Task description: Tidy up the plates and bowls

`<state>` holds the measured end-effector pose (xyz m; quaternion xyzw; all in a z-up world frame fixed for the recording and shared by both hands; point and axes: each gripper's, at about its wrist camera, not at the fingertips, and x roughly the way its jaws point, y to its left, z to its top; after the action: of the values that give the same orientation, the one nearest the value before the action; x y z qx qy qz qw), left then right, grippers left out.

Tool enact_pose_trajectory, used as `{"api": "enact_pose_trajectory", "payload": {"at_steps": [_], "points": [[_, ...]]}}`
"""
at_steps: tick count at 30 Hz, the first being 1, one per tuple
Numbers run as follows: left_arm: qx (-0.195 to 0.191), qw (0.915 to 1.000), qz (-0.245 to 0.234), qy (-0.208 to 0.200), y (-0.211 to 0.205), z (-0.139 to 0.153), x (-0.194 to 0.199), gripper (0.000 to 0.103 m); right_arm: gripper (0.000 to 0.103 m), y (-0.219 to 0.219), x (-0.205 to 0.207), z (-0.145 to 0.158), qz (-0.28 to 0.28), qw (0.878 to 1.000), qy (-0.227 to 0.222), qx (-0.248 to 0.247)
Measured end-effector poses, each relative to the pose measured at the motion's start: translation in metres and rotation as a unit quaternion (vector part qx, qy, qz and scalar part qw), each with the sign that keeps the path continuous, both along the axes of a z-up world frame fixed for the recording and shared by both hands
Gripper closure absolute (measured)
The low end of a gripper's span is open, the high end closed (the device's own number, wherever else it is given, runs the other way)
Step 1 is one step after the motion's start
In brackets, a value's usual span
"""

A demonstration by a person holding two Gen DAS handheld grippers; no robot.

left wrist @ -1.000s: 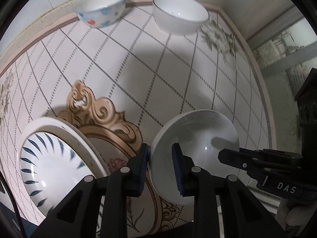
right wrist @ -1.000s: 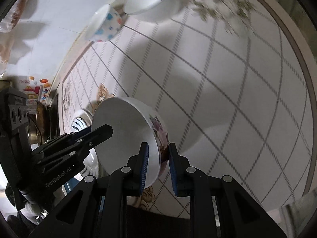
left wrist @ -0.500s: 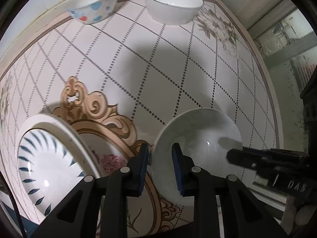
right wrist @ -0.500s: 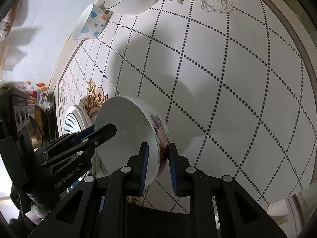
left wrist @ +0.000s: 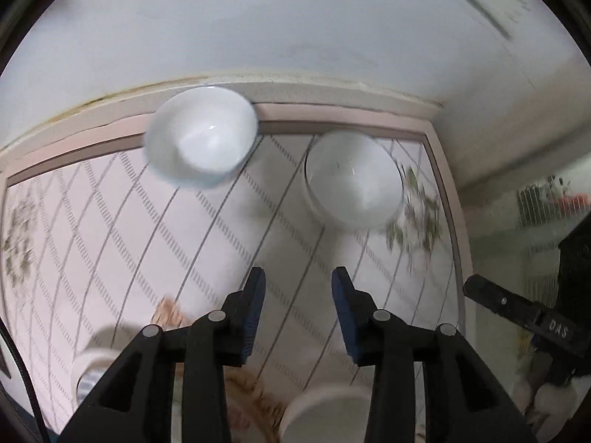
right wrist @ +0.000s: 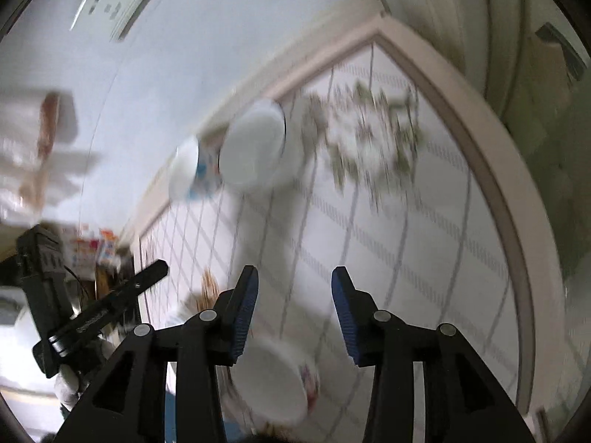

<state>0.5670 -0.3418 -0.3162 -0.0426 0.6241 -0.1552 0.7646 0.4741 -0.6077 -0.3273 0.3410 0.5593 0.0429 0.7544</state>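
Observation:
My left gripper [left wrist: 297, 288] is open and empty above the patterned tabletop [left wrist: 110, 243]. My right gripper [right wrist: 293, 288] is open and empty too. The flowered white bowl [right wrist: 277, 384] sits on the table below and between the right jaws; its rim shows in the left wrist view [left wrist: 325, 406]. At the back stand a spotted bowl [left wrist: 201, 136] and a plain white bowl [left wrist: 354, 177], also seen blurred in the right wrist view as the spotted bowl [right wrist: 188, 173] and white bowl [right wrist: 253, 151]. The blue-leaf plate [left wrist: 86, 376] lies at lower left.
A white wall [left wrist: 295, 29] runs behind the table's back edge [left wrist: 332, 109]. The table's right edge [right wrist: 517, 199] curves away beside a cabinet. The other gripper's body [left wrist: 535, 325] shows at right; the left one [right wrist: 74, 313] shows in the right view.
Both grippers opened and let go of the flowered bowl, which now rests on the table. Both cameras lifted and tilted up toward the back bowls; the views are motion-blurred.

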Motion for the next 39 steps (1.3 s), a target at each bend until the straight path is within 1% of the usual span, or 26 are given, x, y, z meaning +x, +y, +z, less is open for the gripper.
{"api": "enact_pose_trajectory", "payload": {"at_steps": [1,3,7,10,13,14,15,18,19,21,23,31,35,39], "points": [[0.001,1.0,0.003,0.006,-0.005,-0.007,0.016,0.068,0.059,-0.003,0.013,-0.001,-0.002,1.0,-0.003,0.001],[0.002,0.9999,0.001,0.013,-0.012,-0.015,0.034,0.068,0.059,-0.006,0.041,-0.005,-0.009,1.0,-0.004,0.0],[0.007,0.9993,-0.006,0.038,-0.027,-0.037,0.062,0.068,0.059,-0.004,0.086,-0.022,-0.009,1.0,0.01,-0.001],[0.013,0.9984,-0.014,0.054,-0.038,-0.054,0.073,0.068,0.059,0.001,0.108,-0.041,-0.002,0.999,0.033,-0.002],[0.02,0.9976,-0.024,0.062,-0.046,-0.067,0.077,0.068,0.059,0.005,0.123,-0.06,0.005,0.998,0.054,-0.011],[0.025,0.9975,-0.025,0.061,-0.049,-0.07,0.079,0.07,0.059,0.006,0.127,-0.067,0.006,0.998,0.061,-0.01],[0.026,0.9978,-0.026,0.056,-0.051,-0.071,0.078,0.079,0.063,0.007,0.127,-0.07,0.006,0.998,0.063,-0.009],[0.045,0.9977,-0.035,0.035,-0.055,-0.072,0.079,0.088,0.085,0.011,0.131,-0.074,0.01,0.998,0.057,-0.006],[0.047,0.9977,-0.037,0.032,-0.055,-0.072,0.078,0.088,0.087,0.013,0.131,-0.073,0.013,0.998,0.053,-0.011],[0.045,0.9979,-0.036,0.028,-0.053,-0.071,0.077,0.089,0.087,0.018,0.13,-0.069,0.022,0.998,0.052,-0.032],[0.048,0.9979,-0.037,0.022,-0.053,-0.068,0.076,0.09,0.087,0.022,0.13,-0.069,0.027,0.998,0.049,-0.042],[0.059,0.9971,-0.048,-0.01,-0.055,-0.052,0.064,0.09,0.087,0.032,0.125,-0.064,0.043,0.996,0.042,-0.06],[0.051,0.9973,-0.049,-0.018,-0.054,-0.044,0.052,0.09,0.087,0.034,0.114,-0.052,0.047,0.996,0.032,-0.065],[0.043,0.9972,-0.053,-0.028,-0.049,-0.031,0.033,0.09,0.087,0.037,0.096,-0.037,0.053,0.996,0.022,-0.071]]}}
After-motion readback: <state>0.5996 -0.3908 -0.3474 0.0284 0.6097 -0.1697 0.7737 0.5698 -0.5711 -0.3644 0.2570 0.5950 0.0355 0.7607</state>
